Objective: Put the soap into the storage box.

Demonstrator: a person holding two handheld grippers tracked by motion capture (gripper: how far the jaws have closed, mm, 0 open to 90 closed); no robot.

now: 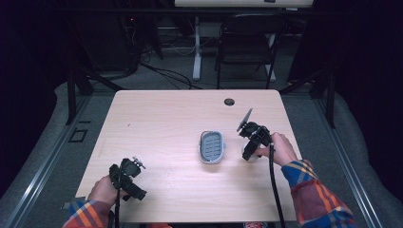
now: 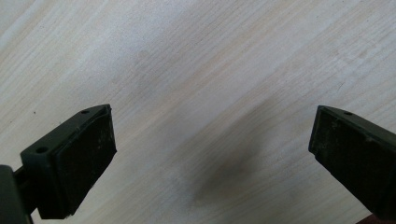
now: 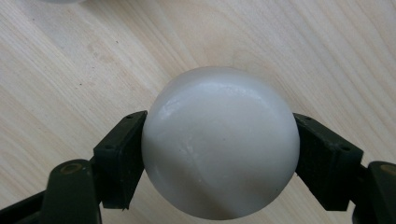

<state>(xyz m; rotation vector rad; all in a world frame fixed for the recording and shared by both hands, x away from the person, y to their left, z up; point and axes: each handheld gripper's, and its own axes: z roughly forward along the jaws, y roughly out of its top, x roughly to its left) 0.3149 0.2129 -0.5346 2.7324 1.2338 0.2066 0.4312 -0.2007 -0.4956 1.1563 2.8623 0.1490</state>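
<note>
From the high view, a light wooden table [image 1: 166, 123] carried a small oval grey-and-white soap dish [image 1: 211, 147] near its middle, with a dark round grommet hole [image 1: 229, 101] toward the far edge. The left gripper [image 1: 134, 167] sat near the front left corner in the person's left hand [image 1: 104, 189], well apart from the dish. The right gripper [image 1: 249, 153] pointed down at the table just to the right of the dish, held by the right hand [image 1: 281, 148], a plaid sleeve [image 1: 316, 194] behind it. A dark folding chair [image 1: 247, 42] stood beyond the table. In the left gripper view, the jaws stood wide apart over bare wood, nothing between them. In the right gripper view, the jaws pressed against both sides of a smooth white rounded bar of soap [image 3: 220, 142], which was over the tabletop; whether it touched the wood could not be told.
</note>
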